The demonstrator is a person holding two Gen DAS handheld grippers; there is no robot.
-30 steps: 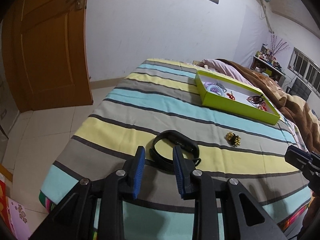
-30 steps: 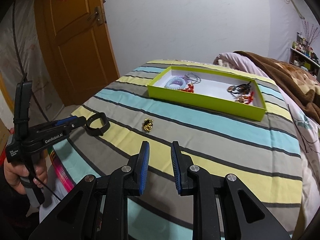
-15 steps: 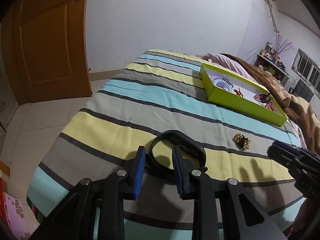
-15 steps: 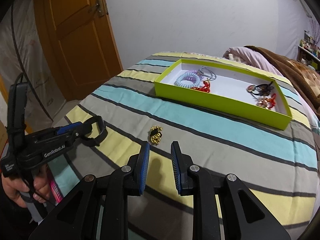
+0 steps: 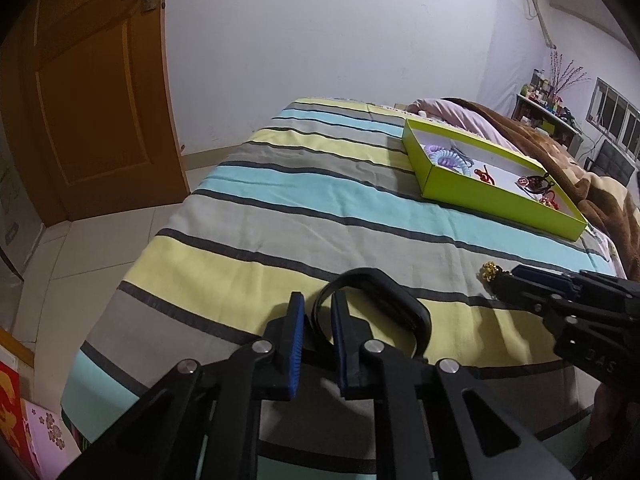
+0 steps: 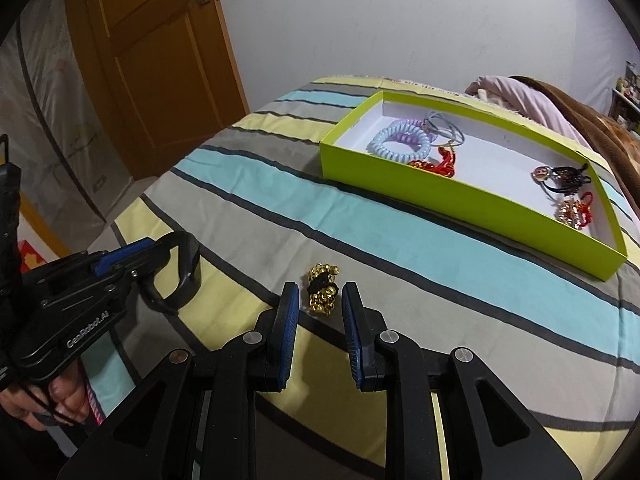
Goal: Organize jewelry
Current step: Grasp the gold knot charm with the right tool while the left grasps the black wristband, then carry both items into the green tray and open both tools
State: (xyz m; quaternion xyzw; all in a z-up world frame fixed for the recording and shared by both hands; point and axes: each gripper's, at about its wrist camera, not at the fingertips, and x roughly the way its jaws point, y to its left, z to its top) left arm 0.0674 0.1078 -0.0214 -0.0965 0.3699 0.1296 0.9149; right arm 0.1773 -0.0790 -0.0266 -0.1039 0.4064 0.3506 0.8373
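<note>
Near the bed's foot edge, the left tool has just been closing, its jaws now narrow around one side of the black band. The right tool stands half-open, straddling the gold trinket without touching. Farther up lies the green tray.

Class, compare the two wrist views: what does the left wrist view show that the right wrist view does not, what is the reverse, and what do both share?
Only the left wrist view shows the window and cluttered shelf at far right, and the left tool with its jaws, just closing, astride the black band.

Only the right wrist view shows the hand gripping the left tool's handle, and the open right tool flanking the gold trinket.

Both show the striped bedspread, green box, door, band and trinket.
</note>
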